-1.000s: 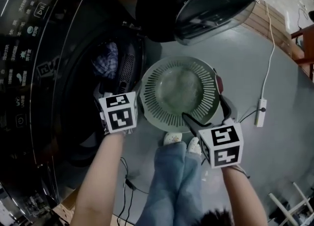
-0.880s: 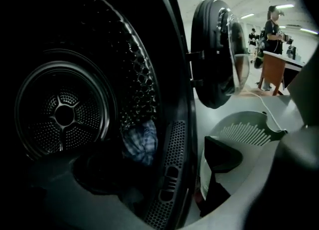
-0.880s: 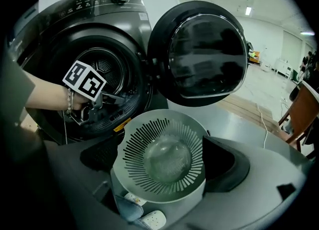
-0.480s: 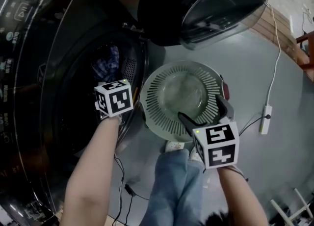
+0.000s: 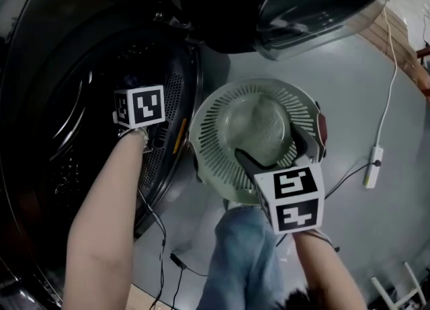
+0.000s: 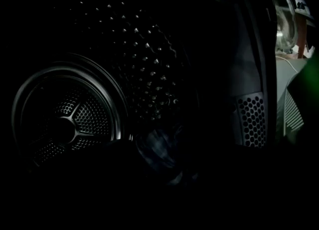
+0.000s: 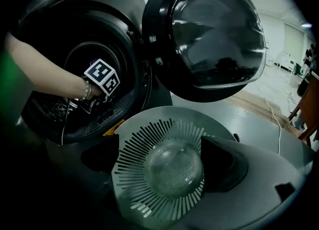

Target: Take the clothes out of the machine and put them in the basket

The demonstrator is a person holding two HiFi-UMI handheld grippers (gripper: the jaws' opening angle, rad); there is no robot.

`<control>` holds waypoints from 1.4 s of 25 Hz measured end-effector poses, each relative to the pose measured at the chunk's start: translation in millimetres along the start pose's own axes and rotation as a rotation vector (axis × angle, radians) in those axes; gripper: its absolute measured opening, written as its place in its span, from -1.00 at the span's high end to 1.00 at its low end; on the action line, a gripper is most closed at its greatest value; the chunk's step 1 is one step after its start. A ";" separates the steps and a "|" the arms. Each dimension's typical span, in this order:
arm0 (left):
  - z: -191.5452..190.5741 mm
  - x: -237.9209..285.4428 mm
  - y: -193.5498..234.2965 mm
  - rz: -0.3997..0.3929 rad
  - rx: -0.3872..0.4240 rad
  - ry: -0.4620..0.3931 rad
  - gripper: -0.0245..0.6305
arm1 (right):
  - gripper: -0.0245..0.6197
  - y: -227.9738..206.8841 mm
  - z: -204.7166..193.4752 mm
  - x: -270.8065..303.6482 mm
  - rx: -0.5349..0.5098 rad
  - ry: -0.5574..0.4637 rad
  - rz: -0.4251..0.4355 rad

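My left claw [image 5: 140, 108] reaches into the washing machine drum [image 6: 65, 124] for a checked garment [image 6: 158, 148]
The garment lies crumpled just ahead of and below this claw. Its jaws have just been closing, but the dark hides how they stand and whether they hold anything. The cloth looks soft, light and limp, so I would pinch a raised fold. My right claw [image 5: 269, 144] hangs with jaws apart over the basket [image 5: 215, 134]
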State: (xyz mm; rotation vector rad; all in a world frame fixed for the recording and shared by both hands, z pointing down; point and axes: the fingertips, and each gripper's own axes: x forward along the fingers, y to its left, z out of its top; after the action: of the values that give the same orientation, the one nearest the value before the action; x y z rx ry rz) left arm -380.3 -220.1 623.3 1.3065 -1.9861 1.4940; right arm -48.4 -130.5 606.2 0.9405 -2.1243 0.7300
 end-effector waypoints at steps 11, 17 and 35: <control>-20.6 50.4 -3.1 -0.127 -0.030 0.071 -0.26 | -0.66 -17.4 -9.6 25.1 -0.022 -0.003 -0.005; -28.6 34.4 4.9 -0.052 0.026 0.108 0.71 | -0.65 -6.0 -11.0 24.1 -0.023 0.009 0.007; -26.6 -78.3 -26.8 -0.035 0.059 0.029 0.84 | -0.63 3.1 -23.5 -78.3 0.015 0.053 -0.009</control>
State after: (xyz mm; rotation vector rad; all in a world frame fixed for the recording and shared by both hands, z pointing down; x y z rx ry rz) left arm -324.0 -160.8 593.4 1.3283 -1.9053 1.5580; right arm -3.3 -80.8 559.3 0.9280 -2.0698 0.7595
